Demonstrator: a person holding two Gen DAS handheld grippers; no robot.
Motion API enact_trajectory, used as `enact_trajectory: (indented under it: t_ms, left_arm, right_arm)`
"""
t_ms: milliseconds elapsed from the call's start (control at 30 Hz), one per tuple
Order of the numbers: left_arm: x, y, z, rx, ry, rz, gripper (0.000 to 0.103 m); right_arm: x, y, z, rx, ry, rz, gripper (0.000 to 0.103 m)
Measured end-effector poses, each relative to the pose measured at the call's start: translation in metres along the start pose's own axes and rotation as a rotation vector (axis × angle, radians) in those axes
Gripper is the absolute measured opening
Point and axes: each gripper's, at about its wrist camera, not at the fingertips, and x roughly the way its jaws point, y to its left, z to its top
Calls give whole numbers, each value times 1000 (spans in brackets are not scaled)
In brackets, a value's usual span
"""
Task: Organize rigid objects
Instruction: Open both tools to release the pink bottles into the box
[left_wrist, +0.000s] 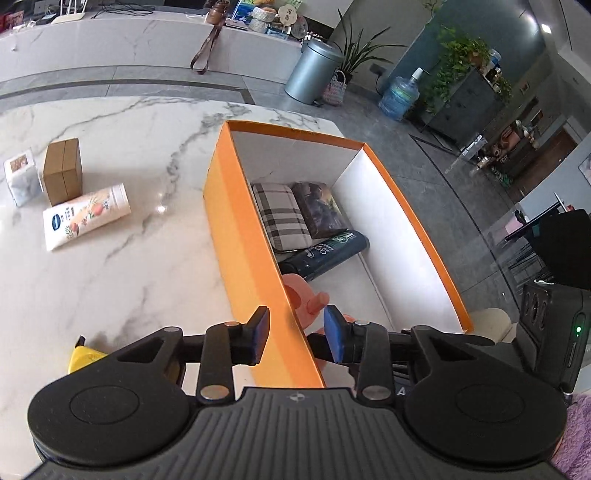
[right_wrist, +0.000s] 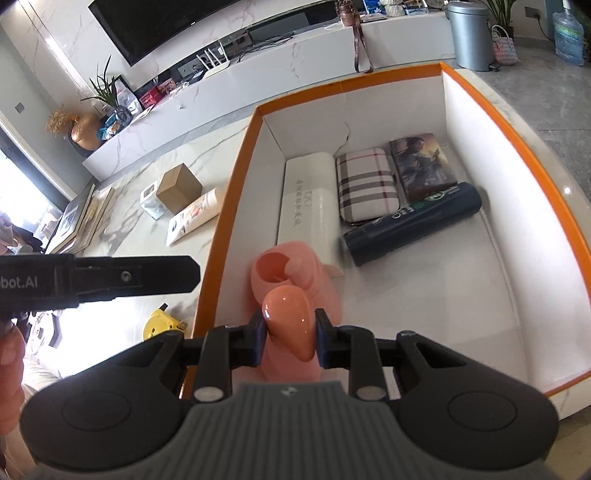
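An orange box with white inner walls sits on a marble table, and everything else is placed by it. The right gripper hangs over the box's near end, its jaws closed on the glossy top of a pink bottle, both pads pressing its sides; the bottle's lower part hangs inside the box near the left wall. Further in, against the far wall, lie a white case, a plaid pouch and a picture-printed box, side by side. A dark blue can lies on its side just in front of the pouch and the printed box.

The left gripper straddles the box's near left wall, one blue pad outside and one inside. Its jaws stand partly open and neither pad presses on the wall or on anything else.

Outside the box, well to its left on the table, lie a cream tube, a brown carton and a small white packet, close together. A yellow object sits on the table near the box's near left corner.
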Motion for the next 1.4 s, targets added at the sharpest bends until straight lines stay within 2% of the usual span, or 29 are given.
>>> enact_trajectory:
  t_ms: [400,433,500,567,733,900,1033,1200,1333,1400]
  left_arm:
    - [4,-6,-7,-15,8,-13,39]
    - [4,-6,-7,-14,10,-11,39]
    - [3,-7,-7,-19,7,-6,39]
    - [2,-6,-6,-28,2,0,39]
    - [-3,-8,-2,-11,-20,24,39]
    - [-5,-8,4,-7,-41,30,39]
    - [-5,-4,10,-20,-54,43,39]
    - [-1,0,16,-38,-60,43,39]
    - [0,5,20,-47,-61,41,39]
    - [1,9,23,-62,-63,41,39]
  right_arm:
    - [2,3,-2,-15,19,15,33]
    - [0,2,-2,-13,12,23,34]
    - [-5,2,-1,-12,-7,44,47]
    - [-10,4,-1,-20,-19,36,53]
    - [-21,7,1,-47,-31,11,54]
    - [-51,5,11,-83,-86,4,59]
    - [-63,-7,26,-128,-115,-42,58]
    - [-37,-37,50,-141,-70,-150,58]
    - [-3,-38,62,-266,20,-175,57]
    - [14,-35,66,-310,79,-175,48]
